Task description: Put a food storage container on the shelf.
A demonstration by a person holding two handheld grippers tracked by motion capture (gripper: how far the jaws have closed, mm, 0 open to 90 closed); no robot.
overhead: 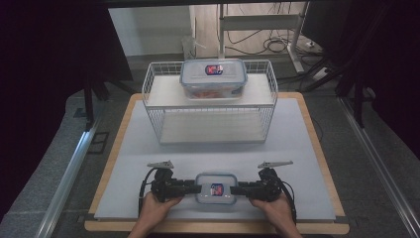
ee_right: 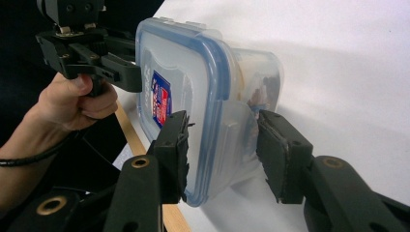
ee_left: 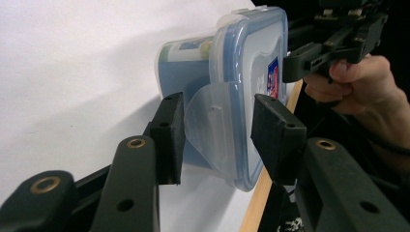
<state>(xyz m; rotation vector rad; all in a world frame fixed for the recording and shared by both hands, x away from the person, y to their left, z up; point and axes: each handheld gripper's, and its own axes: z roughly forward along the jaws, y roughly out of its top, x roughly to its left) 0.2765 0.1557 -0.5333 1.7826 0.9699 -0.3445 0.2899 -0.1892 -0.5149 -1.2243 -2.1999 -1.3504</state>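
Note:
A small clear food container with a blue-rimmed lid [overhead: 216, 188] sits on the white mat near the table's front edge. My left gripper [overhead: 198, 188] holds its left end and my right gripper [overhead: 234, 189] its right end, both lying level and facing each other. In the left gripper view the left gripper [ee_left: 217, 137] has one pad on the lid and the other against the side latch flap of the container [ee_left: 241, 72]. The right gripper view shows the right gripper [ee_right: 222, 154] clamped likewise across the container [ee_right: 183, 63].
A white wire shelf rack [overhead: 153, 94] stands at the back of the mat, with a larger blue-rimmed container [overhead: 213, 79] on its top shelf. Its lower shelf [overhead: 210, 126] holds nothing. The wooden table edge [overhead: 218, 227] runs just behind my hands.

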